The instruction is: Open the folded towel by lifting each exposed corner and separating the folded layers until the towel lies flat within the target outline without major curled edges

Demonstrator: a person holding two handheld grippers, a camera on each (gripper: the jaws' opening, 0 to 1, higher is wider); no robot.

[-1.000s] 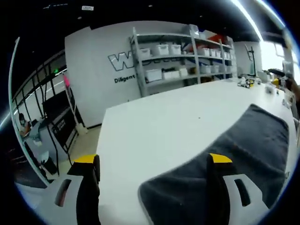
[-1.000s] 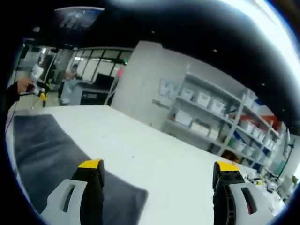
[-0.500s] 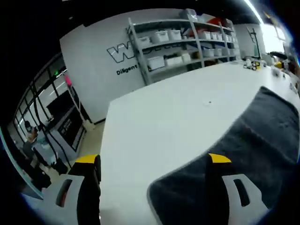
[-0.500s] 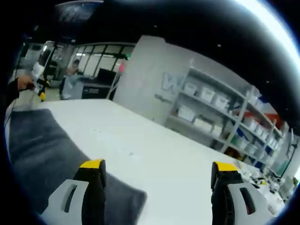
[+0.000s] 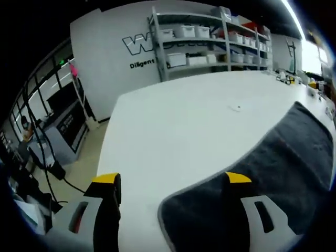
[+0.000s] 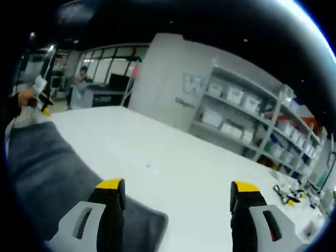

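A dark grey towel [image 5: 273, 168] lies on the white table [image 5: 184, 121]; in the left gripper view it runs from the lower middle to the right edge. Its near corner sits between my left gripper's [image 5: 170, 181] open jaws, nearer the right jaw. In the right gripper view the same towel [image 6: 47, 173] spreads along the left side, its near corner [image 6: 152, 223] just right of the left jaw of my right gripper [image 6: 177, 185]. Both pairs of jaws stand wide apart with nothing held. The other gripper [image 6: 41, 89], in a hand, shows far left in the right gripper view.
Metal shelving [image 5: 210, 39] with white bins lines the far wall. Small tools and items [image 6: 289, 194] lie on the table's far right end. The table's left edge [image 5: 105, 152] drops to the floor, where cables and black racks [image 5: 58, 126] stand.
Both views have tipped downward toward the table, so more tabletop shows. The towel lies as before. Both grippers' jaws stay wide apart.
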